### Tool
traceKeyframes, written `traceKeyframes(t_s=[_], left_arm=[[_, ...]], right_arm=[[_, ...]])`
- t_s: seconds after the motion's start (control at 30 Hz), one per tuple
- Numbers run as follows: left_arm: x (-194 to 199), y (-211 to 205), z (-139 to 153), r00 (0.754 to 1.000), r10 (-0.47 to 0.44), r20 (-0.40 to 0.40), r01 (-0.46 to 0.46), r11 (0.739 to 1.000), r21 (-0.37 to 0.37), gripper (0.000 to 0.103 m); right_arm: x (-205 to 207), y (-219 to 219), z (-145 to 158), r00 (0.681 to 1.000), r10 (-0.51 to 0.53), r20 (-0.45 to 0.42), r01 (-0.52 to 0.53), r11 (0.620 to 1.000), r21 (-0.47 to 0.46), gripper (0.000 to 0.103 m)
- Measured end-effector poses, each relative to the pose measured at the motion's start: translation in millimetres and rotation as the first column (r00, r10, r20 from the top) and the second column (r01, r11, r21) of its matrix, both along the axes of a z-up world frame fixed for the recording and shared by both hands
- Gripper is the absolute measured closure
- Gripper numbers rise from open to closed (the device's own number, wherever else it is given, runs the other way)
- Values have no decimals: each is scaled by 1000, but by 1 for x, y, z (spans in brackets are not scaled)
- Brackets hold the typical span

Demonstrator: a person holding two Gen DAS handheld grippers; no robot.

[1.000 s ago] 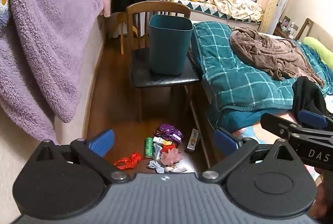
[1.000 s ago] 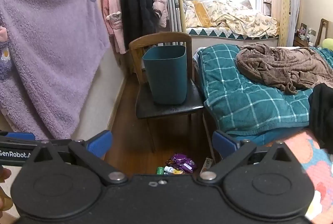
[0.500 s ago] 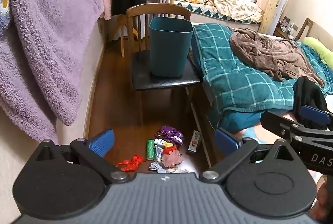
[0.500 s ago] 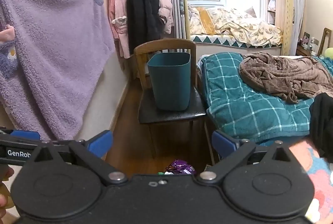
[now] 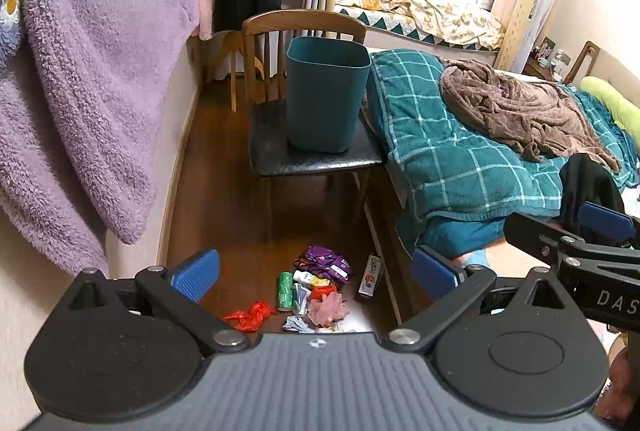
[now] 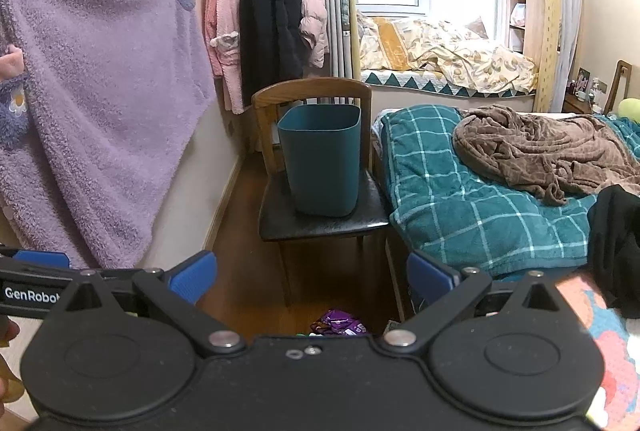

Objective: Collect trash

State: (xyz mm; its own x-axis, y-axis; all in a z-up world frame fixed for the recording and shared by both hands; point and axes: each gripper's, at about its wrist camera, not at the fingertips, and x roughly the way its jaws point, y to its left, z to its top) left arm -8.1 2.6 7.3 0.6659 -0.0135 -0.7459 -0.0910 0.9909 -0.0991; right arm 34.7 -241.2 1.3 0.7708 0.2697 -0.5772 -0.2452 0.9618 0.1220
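A teal waste bin (image 5: 326, 95) stands on the black seat of a wooden chair (image 5: 312, 159); it also shows in the right wrist view (image 6: 320, 161). A pile of trash lies on the wood floor before the chair: a purple wrapper (image 5: 323, 263), a green roll (image 5: 285, 291), a red scrap (image 5: 250, 315), pink paper (image 5: 330, 308) and a small carton (image 5: 370, 277). My left gripper (image 5: 314, 273) is open and empty, high above the pile. My right gripper (image 6: 312, 277) is open and empty; only the purple wrapper (image 6: 340, 323) shows below it.
A bed with a teal checked blanket (image 5: 448, 151) and a brown throw (image 5: 516, 111) runs along the right. A purple fleece robe (image 5: 92, 71) hangs on the left wall. Coats (image 6: 272, 27) hang behind the chair. The floor strip between wall and bed is narrow.
Both grippers have drawn back and tilted up a little. The bin and chair sit lower in the views and less of the trash pile shows. Both stay open.
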Motion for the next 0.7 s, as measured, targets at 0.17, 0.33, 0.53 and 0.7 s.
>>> traceKeyframes(t_s=[0.17, 0.33, 0.53, 0.7], left_arm=[[0, -1, 4, 1000, -2, 8, 2, 1000, 7, 0], [0, -1, 4, 1000, 1, 9, -1, 1000, 1, 0], [-2, -2, 5, 1000, -4, 16, 4, 1000, 5, 0], [0, -5, 7, 1000, -4, 21, 3, 1000, 11, 0]], right_arm=[[-1, -2, 0, 1000, 1, 6, -1, 1000, -3, 1], [0, -1, 1, 1000, 5, 2, -5, 1000, 1, 1], [2, -2, 2, 1000, 5, 2, -5, 1000, 2, 1], [3, -1, 3, 1000, 6, 1, -6, 1000, 4, 1]])
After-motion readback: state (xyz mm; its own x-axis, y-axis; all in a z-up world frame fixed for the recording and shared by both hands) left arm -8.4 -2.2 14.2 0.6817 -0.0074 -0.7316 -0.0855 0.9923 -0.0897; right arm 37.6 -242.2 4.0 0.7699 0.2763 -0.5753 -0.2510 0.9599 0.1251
